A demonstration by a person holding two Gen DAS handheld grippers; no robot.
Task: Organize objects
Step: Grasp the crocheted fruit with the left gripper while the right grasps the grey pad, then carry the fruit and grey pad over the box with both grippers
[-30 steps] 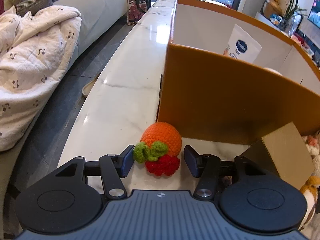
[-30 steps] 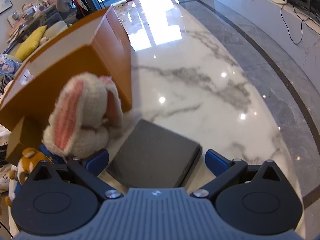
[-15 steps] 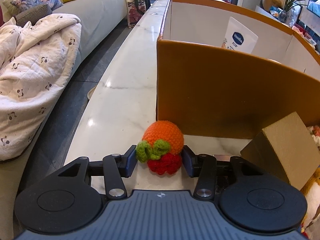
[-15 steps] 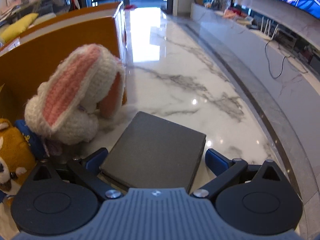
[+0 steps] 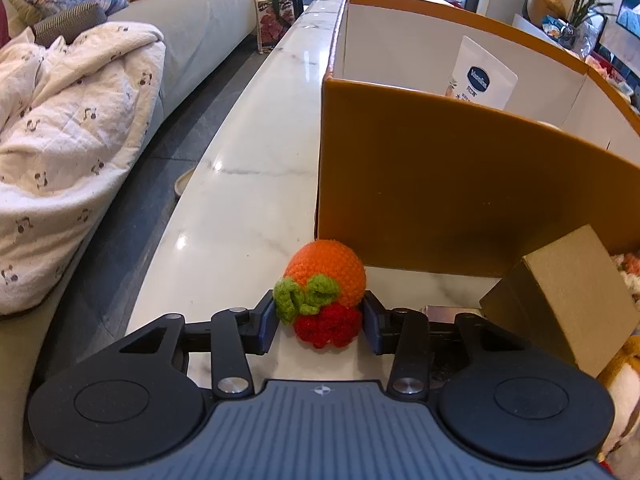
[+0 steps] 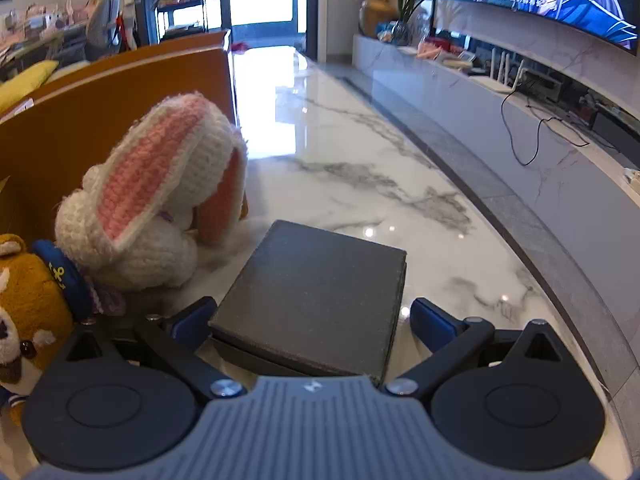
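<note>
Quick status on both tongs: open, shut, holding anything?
Left tongs: just closing, pads against the crochet fruit on both sides.
Right tongs: open, just closing around the dark flat box; right pad still clear.

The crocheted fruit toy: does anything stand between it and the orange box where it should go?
Only the box's own near wall rises right behind the crocheted fruit toy; the left gripper, closing on it, must lift it over.

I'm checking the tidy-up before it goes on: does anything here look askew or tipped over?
Yes. The small brown cardboard box rests tilted, one corner raised, against the orange bin. The crocheted rabbit slumps against the same bin. Nothing looks spilled or damaged.
</note>
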